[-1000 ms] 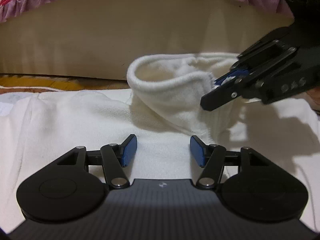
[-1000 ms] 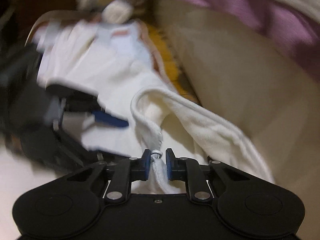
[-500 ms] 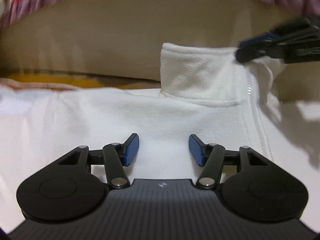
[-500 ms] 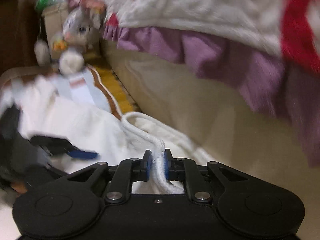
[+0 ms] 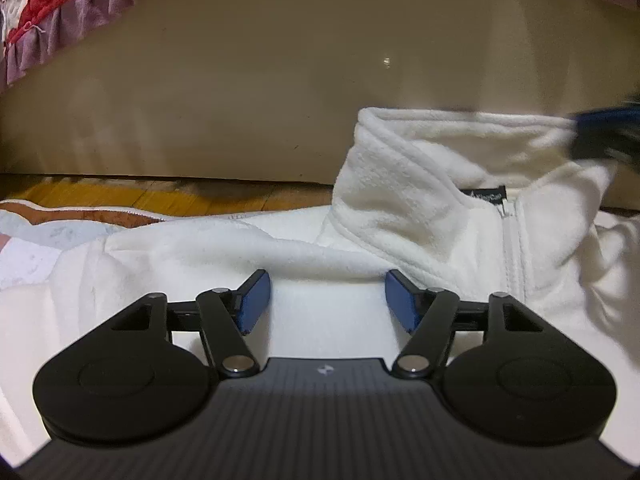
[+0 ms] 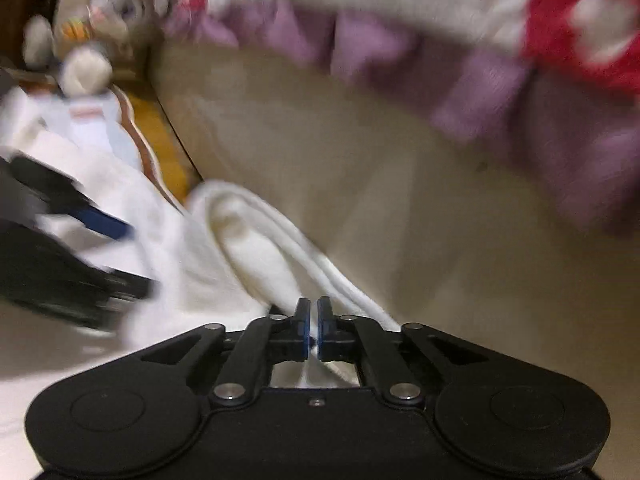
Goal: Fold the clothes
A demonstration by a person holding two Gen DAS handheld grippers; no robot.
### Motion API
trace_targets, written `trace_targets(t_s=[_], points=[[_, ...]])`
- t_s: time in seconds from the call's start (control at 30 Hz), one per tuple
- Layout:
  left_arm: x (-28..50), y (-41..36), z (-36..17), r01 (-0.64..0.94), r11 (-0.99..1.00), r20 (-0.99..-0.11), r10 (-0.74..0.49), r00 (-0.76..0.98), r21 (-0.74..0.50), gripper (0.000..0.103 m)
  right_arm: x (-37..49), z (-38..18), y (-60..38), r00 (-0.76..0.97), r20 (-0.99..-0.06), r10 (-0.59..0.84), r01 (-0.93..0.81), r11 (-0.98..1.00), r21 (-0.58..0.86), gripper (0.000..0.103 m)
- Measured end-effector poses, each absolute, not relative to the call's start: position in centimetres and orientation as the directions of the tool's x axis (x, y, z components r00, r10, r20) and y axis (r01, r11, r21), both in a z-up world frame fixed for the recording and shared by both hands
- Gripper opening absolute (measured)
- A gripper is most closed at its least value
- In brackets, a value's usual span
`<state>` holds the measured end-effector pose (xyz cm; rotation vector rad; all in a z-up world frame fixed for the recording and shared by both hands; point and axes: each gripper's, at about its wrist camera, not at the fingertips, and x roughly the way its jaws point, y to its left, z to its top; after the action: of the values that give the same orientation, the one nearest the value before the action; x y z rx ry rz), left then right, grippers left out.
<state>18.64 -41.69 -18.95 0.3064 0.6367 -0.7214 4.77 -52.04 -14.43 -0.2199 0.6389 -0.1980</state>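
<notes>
Spreading the garment flat looks to be the step in hand: a white fleece jacket (image 5: 400, 216) lies on the floor mat against the base of a beige sofa (image 5: 280, 92), its collar (image 5: 404, 152) lifted upright at the mat's far edge. The right gripper (image 6: 313, 326) pinches the collar's edge, a strip of white fabric showing between its pads, though its jaws are easing apart. The left gripper (image 5: 326, 304) hovers low over the jacket's shoulder, jaws wide and widening, nothing between them.

Next, I'd judge, the collar needs laying down straight and the left needs a hold on the shoulder or sleeve before any fold.

A purple-frilled quilt (image 6: 480, 80) hangs over the sofa, and a plush toy (image 6: 116, 4) sits at the mat's far corner. The sofa base crowds the collar, leaving little room behind.
</notes>
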Motion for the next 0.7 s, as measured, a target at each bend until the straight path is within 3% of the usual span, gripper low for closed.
trace_targets(t_s=[0.03,0.17,0.23,0.3,0.43,0.57,0.63,0.7], points=[[18.6,-41.8,-18.9,0.694,0.718,-0.633,-0.512,0.58,0.055,0.067,3.6,-13.8,-52.3,0.78,-0.578,-0.241,0.138,0.966,-0.218,0.029],[18.3,-42.4,-18.2,0.705,0.701,-0.627,-0.501,0.597,0.111,0.067,-2.4,-14.6,-55.6,0.763,-0.62,-0.183,0.35,0.923,0.159,0.034],[18.1,-42.1,-17.5,0.725,0.682,-0.606,-0.535,0.588,0.102,0.065,-5.0,-16.5,-56.4,0.747,-0.635,-0.197,0.446,0.857,0.258,0.039],[17.9,-41.5,-16.4,0.757,0.652,-0.571,-0.609,0.551,0.035,0.066,-4.9,-17.7,-56.4,0.701,-0.685,-0.198,0.453,0.866,0.213,0.039],[17.8,-41.5,-15.0,0.807,0.581,-0.564,-0.704,0.431,-0.109,0.068,-3.6,-17.3,-56.4,0.71,-0.664,-0.233,0.431,0.89,0.148,0.047],[17.7,-43.6,-15.1,0.823,0.566,-0.634,-0.655,0.411,-0.052,0.068,-2.5,-17.1,-56.0,0.721,-0.656,-0.224,0.327,0.944,0.037,0.065],[18.0,-44.1,-14.6,0.808,0.585,-0.637,-0.65,0.414,-0.071,0.068,-2.6,-17.3,-56.1,0.686,-0.669,-0.285,0.333,0.941,-0.06,0.065],[17.2,-43.9,-13.5,0.839,0.531,-0.574,-0.725,0.38,-0.115,0.068,-2.7,-17.6,-56.6,0.64,-0.682,-0.353,0.367,0.921,-0.132,0.066]])
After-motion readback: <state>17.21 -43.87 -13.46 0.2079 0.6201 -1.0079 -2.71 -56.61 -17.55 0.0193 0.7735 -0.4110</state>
